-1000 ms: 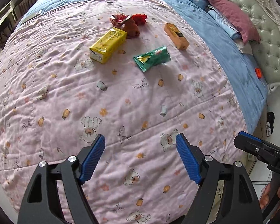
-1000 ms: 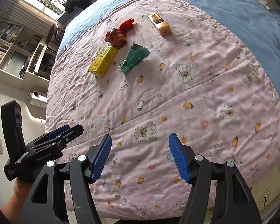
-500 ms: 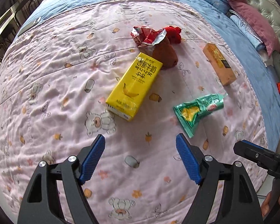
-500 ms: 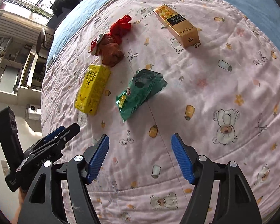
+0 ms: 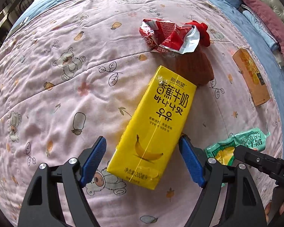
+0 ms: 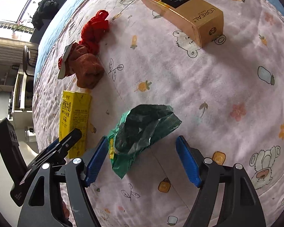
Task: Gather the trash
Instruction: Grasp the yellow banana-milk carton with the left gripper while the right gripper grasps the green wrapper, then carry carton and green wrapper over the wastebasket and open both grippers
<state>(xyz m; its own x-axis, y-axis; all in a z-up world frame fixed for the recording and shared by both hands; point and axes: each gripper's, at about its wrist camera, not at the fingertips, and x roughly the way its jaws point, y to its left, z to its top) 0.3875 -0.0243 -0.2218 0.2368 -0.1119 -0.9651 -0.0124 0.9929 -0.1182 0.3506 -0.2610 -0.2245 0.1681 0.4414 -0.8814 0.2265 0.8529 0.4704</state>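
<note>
1. Left wrist view. The left gripper (image 5: 142,160) is spread wide, holding nothing. The yellow banana-milk carton (image 5: 153,126) lies flat on the pink quilt (image 5: 66,98), its near end between the blue pads; the right pad (image 5: 189,162) is just beside or touching the carton's edge, the left pad stands apart.
2. Change: a second ago the carton was far up the bed and small in frame; now it fills the gap between the jaws. Judgement: the approach is done and closing on the carton is the step in hand.
3. Farther off: a crumpled red wrapper (image 5: 166,37), a brown sock (image 5: 195,70) touching the carton's far end, an orange box (image 5: 251,77) at right. The green snack bag (image 5: 236,143) sits near right, partly hidden behind the other tool.
4. Right wrist view. The right gripper (image 6: 142,160) is also fully spread and empty. The green snack bag (image 6: 140,134) lies with its near end between the pads, close to the left pad (image 6: 96,160); contact cannot be told.
5. Change: this bag too has come from mid-bed into the jaws.
6. Also here: carton (image 6: 73,119) at left, brown sock (image 6: 87,70), red cloth (image 6: 94,28), orange box (image 6: 183,13) far right.
7. Judgement: both pickups are staged; nothing is collected yet. The limp bag may crumple or slip on closing.
</note>
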